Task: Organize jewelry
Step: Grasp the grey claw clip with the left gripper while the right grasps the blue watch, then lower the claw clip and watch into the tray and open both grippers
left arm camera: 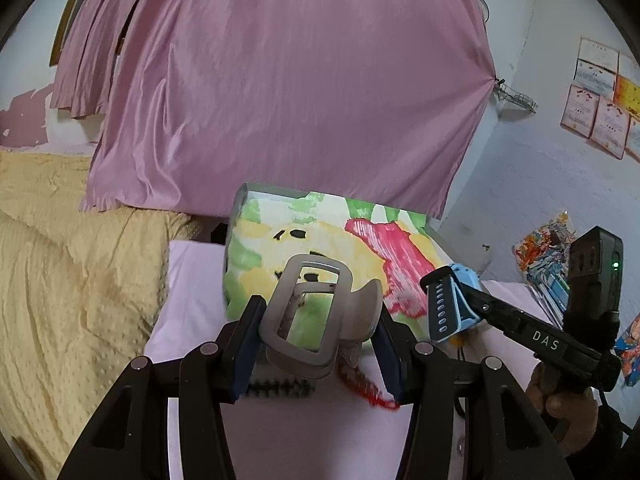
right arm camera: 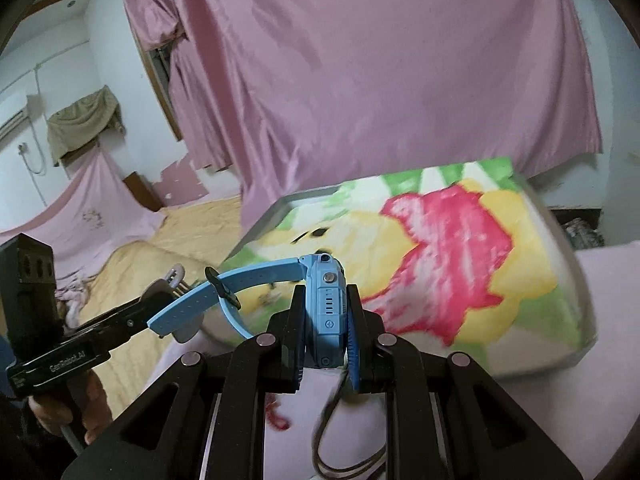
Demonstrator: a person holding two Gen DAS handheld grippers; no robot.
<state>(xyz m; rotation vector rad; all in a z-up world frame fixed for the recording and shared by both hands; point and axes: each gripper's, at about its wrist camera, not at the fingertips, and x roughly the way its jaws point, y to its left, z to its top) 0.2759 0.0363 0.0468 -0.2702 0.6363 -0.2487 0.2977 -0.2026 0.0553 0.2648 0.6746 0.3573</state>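
Overhead, a pink curtain [left arm camera: 280, 80] filled the upper frame of both views. Below it, mid-frame, sat a box lined with colourful fleece [right arm camera: 460, 248]. At the lower centre of the left view, the left gripper [left arm camera: 316, 336] pinched a beige hair claw clip [left arm camera: 308, 316]. At lower centre of the right view, the right gripper [right arm camera: 324, 320] clamped a blue smartwatch [right arm camera: 326, 304] by its case.

soft even indoor light, faint shadows, fisheye bending and dark vignette at edges, slight motion blur
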